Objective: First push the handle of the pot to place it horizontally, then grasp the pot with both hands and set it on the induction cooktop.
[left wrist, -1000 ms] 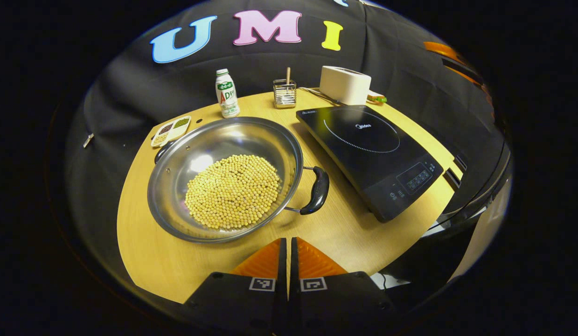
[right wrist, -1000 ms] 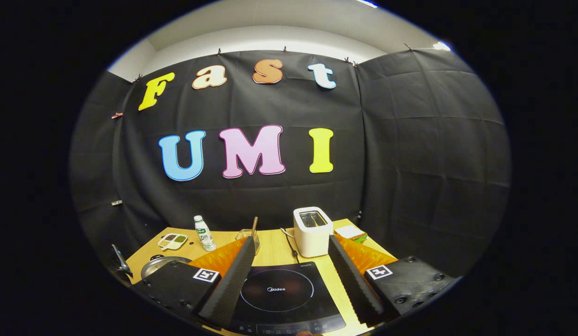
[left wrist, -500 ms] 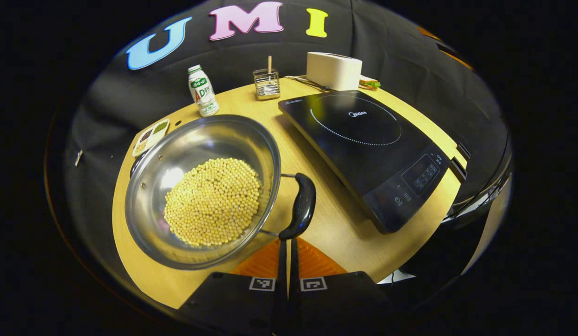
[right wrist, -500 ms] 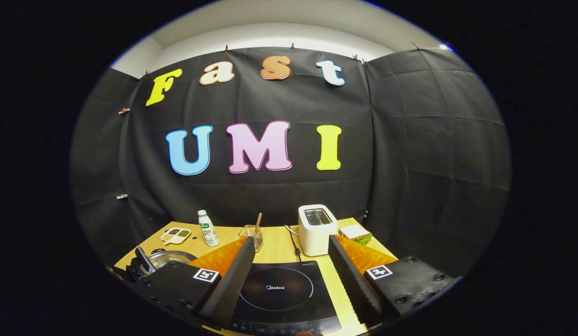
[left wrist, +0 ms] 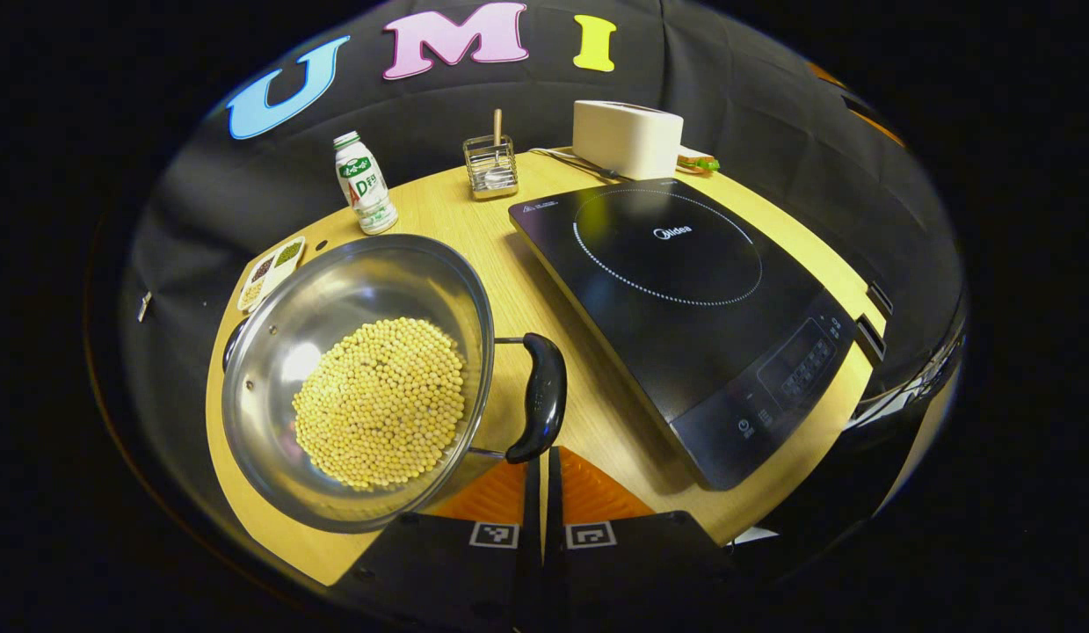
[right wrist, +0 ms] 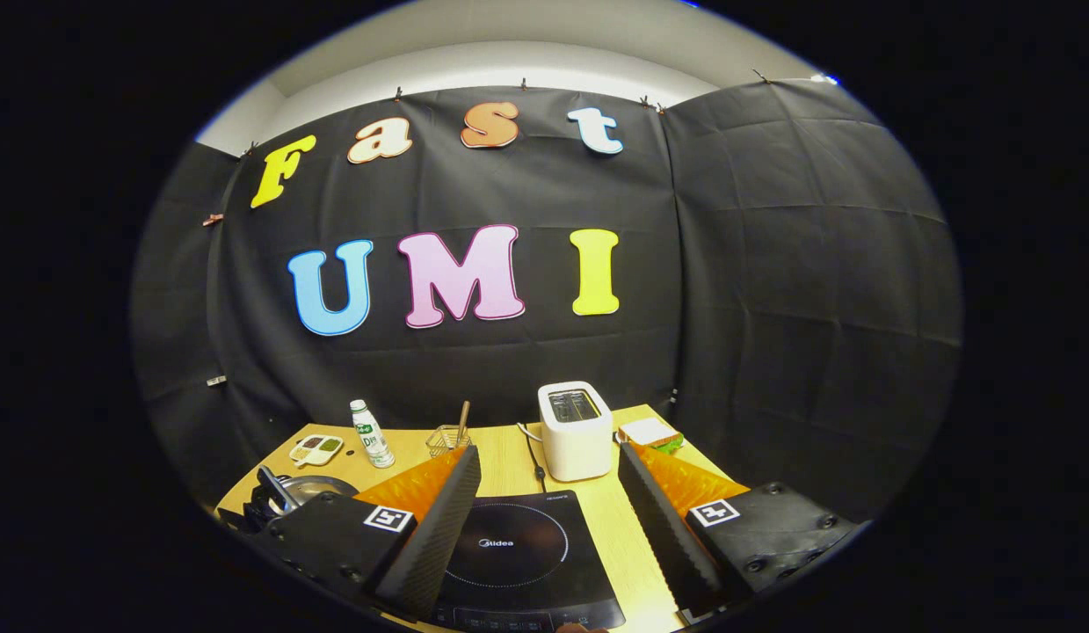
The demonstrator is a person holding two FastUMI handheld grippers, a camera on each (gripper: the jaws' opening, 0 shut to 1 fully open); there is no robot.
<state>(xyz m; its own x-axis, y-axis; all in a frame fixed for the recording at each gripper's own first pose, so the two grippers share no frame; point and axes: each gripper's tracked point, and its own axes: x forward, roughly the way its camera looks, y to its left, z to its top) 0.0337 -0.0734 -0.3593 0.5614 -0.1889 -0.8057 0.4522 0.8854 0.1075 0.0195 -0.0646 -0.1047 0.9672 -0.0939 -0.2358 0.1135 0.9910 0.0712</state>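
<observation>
Since a second ago the left tool has been brought forward and low, its fingers pressed together, so that its tip now sits just under the near end of the pot's black handle; the pot has been turned on the worktop and lies further left in the left gripper view than it did. The pot, holding a heap of pale beans, rests on the worktop to the left of the induction cooktop, near it but not on it. Whether the tip is actually touching the handle cannot be told.

The handle push is judged to be the step in hand. It would be done well if the closed tip were kept against the handle's end and driven slowly sideways, so the pot pivots without sliding and the beans are not spilled. The push should be stopped once the handles line up across the worktop.

In the right gripper view the right tool is held wide apart above the cooktop's near edge, empty, well clear of the pot.
</observation>
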